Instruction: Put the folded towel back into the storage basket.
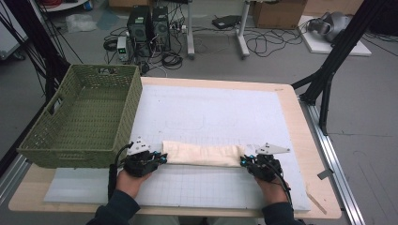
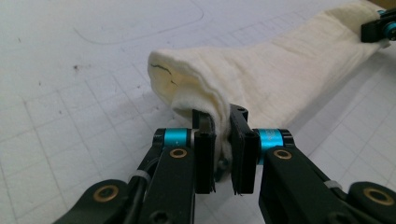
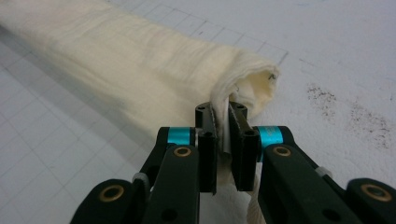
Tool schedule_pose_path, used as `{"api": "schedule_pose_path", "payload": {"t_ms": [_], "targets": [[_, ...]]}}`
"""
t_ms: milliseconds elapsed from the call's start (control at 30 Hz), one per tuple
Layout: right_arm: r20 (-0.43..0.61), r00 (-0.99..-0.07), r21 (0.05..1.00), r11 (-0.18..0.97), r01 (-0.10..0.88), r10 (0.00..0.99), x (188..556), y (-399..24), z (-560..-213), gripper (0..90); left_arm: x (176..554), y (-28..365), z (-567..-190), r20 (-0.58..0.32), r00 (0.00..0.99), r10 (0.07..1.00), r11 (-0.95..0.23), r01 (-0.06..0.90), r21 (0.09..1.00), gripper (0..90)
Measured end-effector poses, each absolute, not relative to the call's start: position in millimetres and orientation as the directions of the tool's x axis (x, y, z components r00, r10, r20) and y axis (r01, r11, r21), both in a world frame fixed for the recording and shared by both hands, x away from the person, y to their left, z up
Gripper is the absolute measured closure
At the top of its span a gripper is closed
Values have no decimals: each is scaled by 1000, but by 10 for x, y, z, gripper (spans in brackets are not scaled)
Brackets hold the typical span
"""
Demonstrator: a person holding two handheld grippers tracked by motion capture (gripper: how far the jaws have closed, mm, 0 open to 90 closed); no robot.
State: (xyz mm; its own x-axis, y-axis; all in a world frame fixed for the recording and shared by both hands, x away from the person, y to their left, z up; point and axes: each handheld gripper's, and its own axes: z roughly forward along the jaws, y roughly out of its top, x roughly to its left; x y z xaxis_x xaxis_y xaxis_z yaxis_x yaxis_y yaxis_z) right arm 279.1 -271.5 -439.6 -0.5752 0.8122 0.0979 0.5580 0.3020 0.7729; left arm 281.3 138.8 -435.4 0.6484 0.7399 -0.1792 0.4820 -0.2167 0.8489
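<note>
A folded cream cloth (image 1: 202, 154) lies on the worktop's gridded white mat (image 1: 220, 112), just right of the green basket (image 1: 84, 117). The left gripper (image 1: 162, 158) pinches its left end, the right gripper (image 1: 244, 161) its right end, both jaws closed on fabric.

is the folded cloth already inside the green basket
No, the folded cloth lies on the white mat beside the green basket, with the left gripper and right gripper pinching its two ends.
</note>
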Motion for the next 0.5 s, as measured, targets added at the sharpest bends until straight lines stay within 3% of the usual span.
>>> {"api": "schedule_pose_path", "payload": {"t_ms": [500], "targets": [[112, -580, 828, 248, 503, 807, 2755, -2821, -4134, 834, 2733, 1420, -4023, -150, 694, 704, -172, 372, 912, 817]]}}
